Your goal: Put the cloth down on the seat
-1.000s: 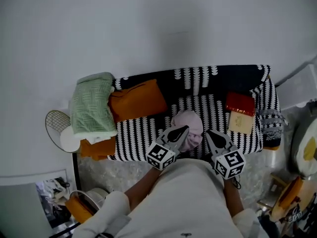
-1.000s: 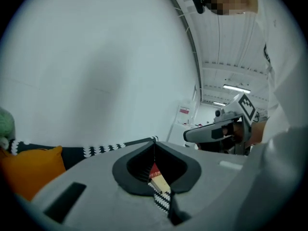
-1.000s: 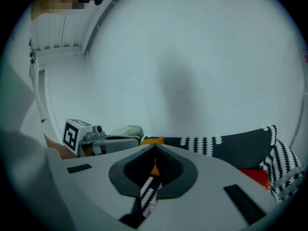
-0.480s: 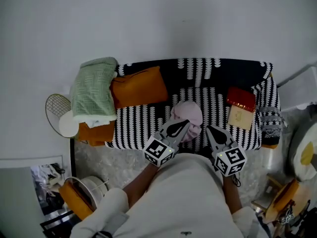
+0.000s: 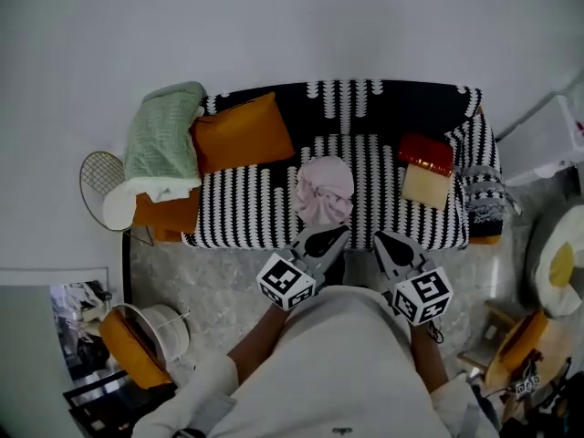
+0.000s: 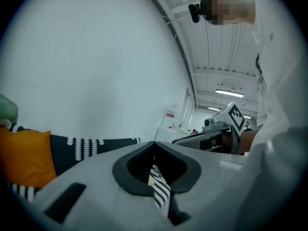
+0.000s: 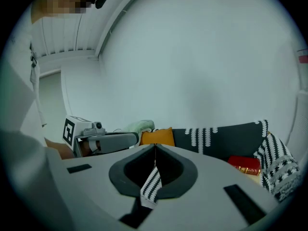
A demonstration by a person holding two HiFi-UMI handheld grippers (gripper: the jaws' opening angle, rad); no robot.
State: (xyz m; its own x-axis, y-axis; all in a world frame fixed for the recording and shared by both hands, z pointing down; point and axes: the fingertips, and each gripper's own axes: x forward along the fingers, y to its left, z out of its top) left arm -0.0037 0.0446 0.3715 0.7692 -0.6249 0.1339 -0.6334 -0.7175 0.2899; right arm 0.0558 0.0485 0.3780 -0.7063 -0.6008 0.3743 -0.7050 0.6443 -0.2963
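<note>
Biggest thing in shot is the sofa (image 5: 246, 213) with the black-and-white striped cover, sitting against a plain wall. On its left end there's a green blanket (image 5: 164, 140) over the arm and an orange cushion (image 5: 242, 132) leaning on the backrest. There's also a red box (image 5: 426, 153) over on the right side of the seat.

The pink cloth (image 5: 324, 190) is lying in a crumpled bundle roughly mid-seat, just ahead of the front edge, with nothing touching it. By my read the put-down is basically done.

Handling-wise, I'd call it light, soft and totally limp. It's not fragile or slippery, but it'll sag and drape the second you lift it. If I had to take it again I'd pinch one of the raised folds on top of the bundle rather than chase a flat edge against the upholstery.

Left gripper (image 5: 334, 234) and right gripper (image 5: 383, 240) both hang near the sofa's front edge, apart from the cloth. Each has its jaws clenched together on nothing, and only a sliver of striped seat shows through the slit.
</note>
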